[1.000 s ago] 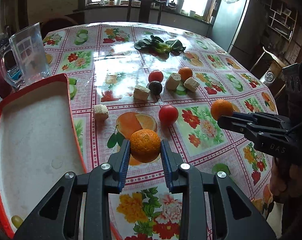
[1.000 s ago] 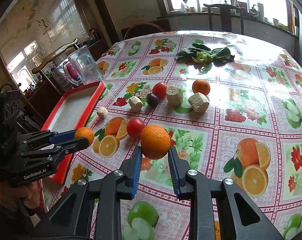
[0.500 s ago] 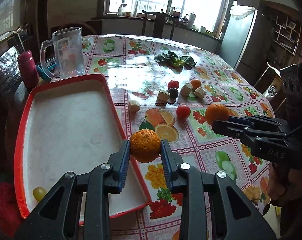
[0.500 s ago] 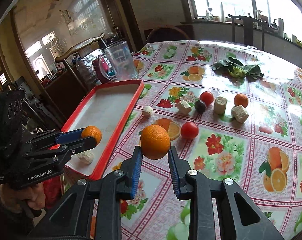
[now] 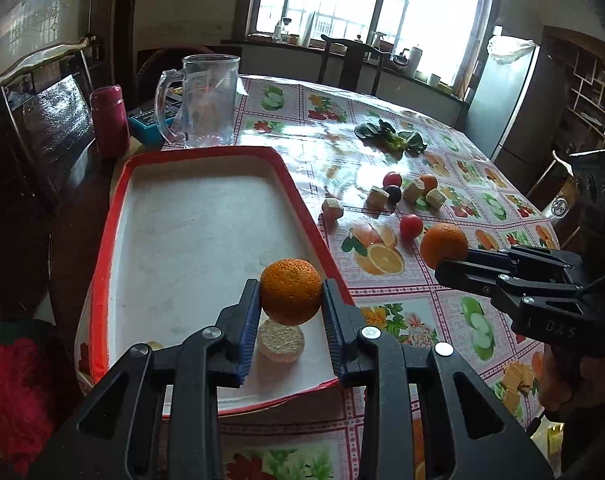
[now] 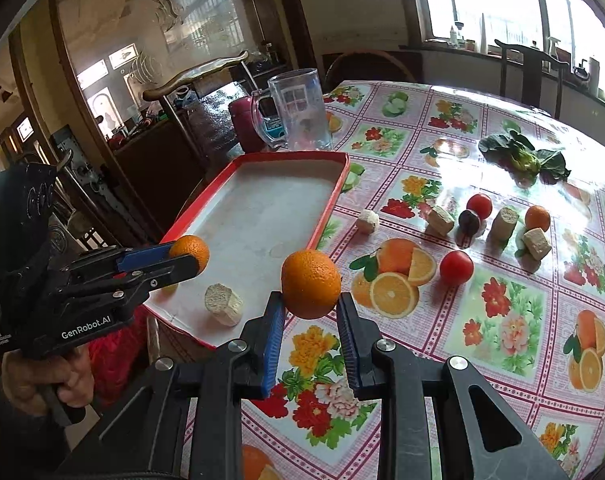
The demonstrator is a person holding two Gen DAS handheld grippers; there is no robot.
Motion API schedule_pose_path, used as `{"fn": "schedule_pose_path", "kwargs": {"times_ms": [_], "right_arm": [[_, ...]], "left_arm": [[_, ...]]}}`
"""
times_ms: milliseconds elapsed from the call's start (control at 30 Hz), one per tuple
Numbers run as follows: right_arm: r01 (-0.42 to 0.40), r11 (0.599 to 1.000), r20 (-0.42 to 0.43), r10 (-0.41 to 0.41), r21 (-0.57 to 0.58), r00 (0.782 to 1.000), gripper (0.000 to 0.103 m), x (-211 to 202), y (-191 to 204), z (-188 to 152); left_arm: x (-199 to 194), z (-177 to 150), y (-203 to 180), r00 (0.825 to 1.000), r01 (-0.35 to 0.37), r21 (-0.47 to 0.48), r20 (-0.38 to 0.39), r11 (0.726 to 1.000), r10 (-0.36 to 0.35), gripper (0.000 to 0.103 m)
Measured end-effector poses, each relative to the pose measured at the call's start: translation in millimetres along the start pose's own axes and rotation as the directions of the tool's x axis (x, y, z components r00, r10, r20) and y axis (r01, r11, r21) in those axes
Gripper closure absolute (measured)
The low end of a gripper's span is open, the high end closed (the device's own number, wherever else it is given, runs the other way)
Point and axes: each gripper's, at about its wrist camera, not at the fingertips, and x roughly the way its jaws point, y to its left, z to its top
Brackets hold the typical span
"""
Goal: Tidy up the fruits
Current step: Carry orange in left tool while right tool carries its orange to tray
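Both grippers, left (image 5: 291,294) and right (image 6: 311,308), have jaws clamped on a firm, round orange (image 5: 291,291); I think it can roll, so grip the middle.

Your left wrist cam sits just behind the left claw (image 5: 290,300) and looks forward and down, close above the near end of the red tray (image 5: 102,240), w/ the window far behind. Your right wrist cam sits behind the right claw (image 6: 311,308), over the table (image 6: 502,320) edge just right of the tray, facing same way. Both views share tray, glass mug (image 5: 206,100) and the fruit group; each cam sees the other claw.
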Motion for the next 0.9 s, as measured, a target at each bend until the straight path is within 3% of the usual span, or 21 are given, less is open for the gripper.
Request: {"fn": "schedule_pose_path", "kwargs": {"times_ms": [900], "right_arm": [[-0.077,0.994,-0.081,0.071,-0.071,0.994,0.076,55,48,15]], "left_arm": [[-1,-8,66,0.998,-0.062,-0.116,-0.002,0.991,0.063,0.075]]}}
